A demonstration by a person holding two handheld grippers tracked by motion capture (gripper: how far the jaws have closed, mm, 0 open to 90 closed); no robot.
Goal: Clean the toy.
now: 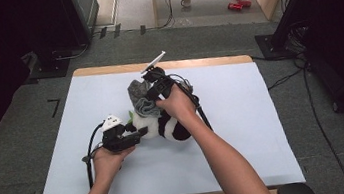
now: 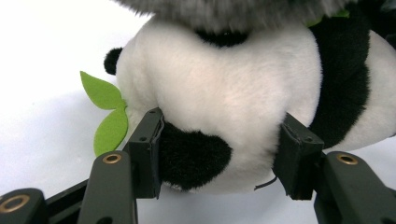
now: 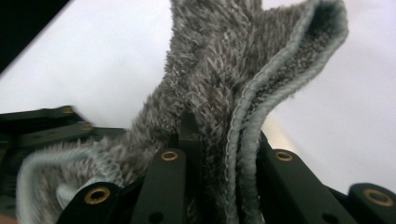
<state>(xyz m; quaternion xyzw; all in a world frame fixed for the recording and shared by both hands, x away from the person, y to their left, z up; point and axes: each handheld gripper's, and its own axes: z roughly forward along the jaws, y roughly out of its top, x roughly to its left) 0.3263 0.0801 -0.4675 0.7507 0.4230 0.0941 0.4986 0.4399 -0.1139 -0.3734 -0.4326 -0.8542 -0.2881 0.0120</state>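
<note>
A black-and-white panda plush (image 1: 164, 127) (image 2: 224, 93) lies in the middle of the pale mat (image 1: 263, 115), with green felt leaves (image 2: 109, 116) at its side. My left gripper (image 1: 137, 132) (image 2: 219, 144) comes at it from the left, and both pads press into its white fur. A grey fuzzy cloth (image 1: 140, 101) (image 3: 219, 70) hangs over the panda's far end; its lower edge (image 2: 224, 11) appears at the top of the left gripper view. My right gripper (image 1: 150, 94) (image 3: 219, 135) is shut on that cloth and holds a fold of it upright.
The mat covers a wooden table whose far edge (image 1: 206, 62) is exposed. Black cables trail from both grippers across the mat. On the floor beyond stand a mug (image 1: 186, 0) and red cans (image 1: 237, 0). Dark stands flank the table.
</note>
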